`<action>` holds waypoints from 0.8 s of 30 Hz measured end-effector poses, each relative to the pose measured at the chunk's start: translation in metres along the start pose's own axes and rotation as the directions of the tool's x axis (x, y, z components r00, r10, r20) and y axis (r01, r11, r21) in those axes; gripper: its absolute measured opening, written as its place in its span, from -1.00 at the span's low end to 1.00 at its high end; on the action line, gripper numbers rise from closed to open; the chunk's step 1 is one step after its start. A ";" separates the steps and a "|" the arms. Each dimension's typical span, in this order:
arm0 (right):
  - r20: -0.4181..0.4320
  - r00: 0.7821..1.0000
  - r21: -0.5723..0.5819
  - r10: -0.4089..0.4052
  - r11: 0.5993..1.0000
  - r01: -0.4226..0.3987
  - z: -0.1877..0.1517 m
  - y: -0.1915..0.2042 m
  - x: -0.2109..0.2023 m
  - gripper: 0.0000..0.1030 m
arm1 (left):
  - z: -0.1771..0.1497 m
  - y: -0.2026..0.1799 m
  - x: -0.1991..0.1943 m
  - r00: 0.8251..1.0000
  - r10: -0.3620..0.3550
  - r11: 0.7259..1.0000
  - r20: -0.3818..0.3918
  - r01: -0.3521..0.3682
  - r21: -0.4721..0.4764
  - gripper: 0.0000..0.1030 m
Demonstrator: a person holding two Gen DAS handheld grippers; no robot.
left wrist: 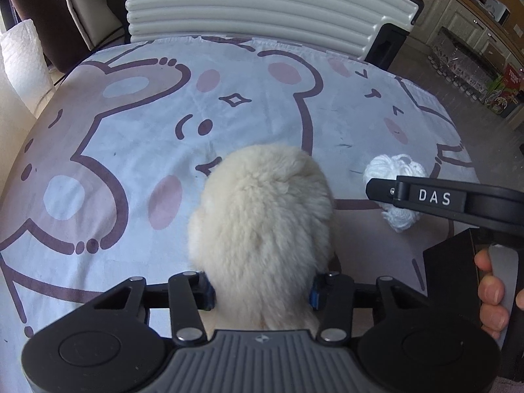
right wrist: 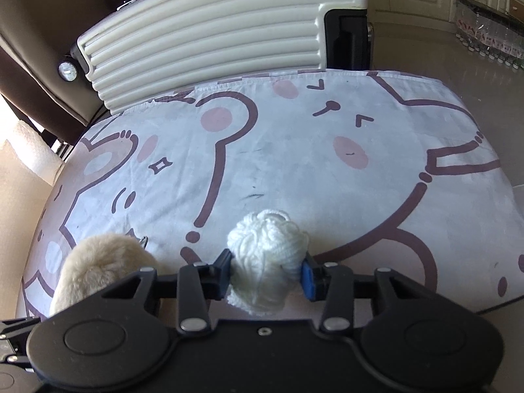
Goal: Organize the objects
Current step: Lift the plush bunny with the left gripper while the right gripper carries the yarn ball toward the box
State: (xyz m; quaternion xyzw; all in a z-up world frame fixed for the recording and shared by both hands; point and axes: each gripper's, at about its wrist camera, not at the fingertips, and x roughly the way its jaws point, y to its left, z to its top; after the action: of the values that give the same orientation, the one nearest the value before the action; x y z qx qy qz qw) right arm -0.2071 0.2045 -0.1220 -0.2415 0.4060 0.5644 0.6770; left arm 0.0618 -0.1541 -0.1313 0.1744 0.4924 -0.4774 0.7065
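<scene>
Nearest in the left wrist view, the left claw (left wrist: 263, 290) is closed around the base of a cream fluffy pom-pom (left wrist: 262, 226), fur bulging past both fingers. Keep that squeeze light and lift straight, since soft pile can slip out. In the right wrist view, the right claw (right wrist: 266, 273) grips a white yarn ball (right wrist: 267, 257) across its middle; loose strands could snag, so hold it low and steady. Both sit over the near part of the bear-print cloth (right wrist: 294, 170) covering the tabletop. Beyond the far edge stands a ribbed cream suitcase (right wrist: 209, 36), probably where they belong.
</scene>
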 end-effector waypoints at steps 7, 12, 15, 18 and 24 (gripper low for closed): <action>0.034 0.999 -0.039 0.020 0.999 -0.019 -0.001 0.012 -0.040 -0.17 | -0.002 0.001 -0.035 0.998 -0.006 0.999 0.064 0.008 -0.033 -0.06; 0.059 0.997 -0.061 0.041 0.997 -0.038 -0.005 0.019 -0.076 -0.17 | -0.006 0.001 -0.064 0.993 -0.002 0.999 0.118 0.008 -0.049 -0.06; 0.069 0.996 -0.076 0.052 0.996 -0.047 -0.008 0.020 -0.097 -0.17 | -0.009 -0.001 -0.080 0.990 0.009 0.999 0.143 -0.002 -0.045 -0.06; 0.071 0.996 -0.084 0.058 0.995 -0.052 -0.012 0.021 -0.116 -0.17 | -0.013 -0.003 -0.094 0.986 0.016 0.999 0.166 -0.009 -0.044 -0.06; 0.091 0.995 -0.100 0.035 0.995 -0.026 -0.020 0.021 -0.148 -0.17 | -0.021 -0.004 -0.120 0.978 0.028 0.998 0.205 -0.017 -0.052 -0.06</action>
State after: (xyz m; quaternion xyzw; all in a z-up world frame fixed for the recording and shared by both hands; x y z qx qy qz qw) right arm -0.2380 0.1103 -0.0084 -0.2419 0.3493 0.6047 0.6736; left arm 0.0401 -0.0812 -0.0361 0.1119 0.4264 -0.4724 0.7632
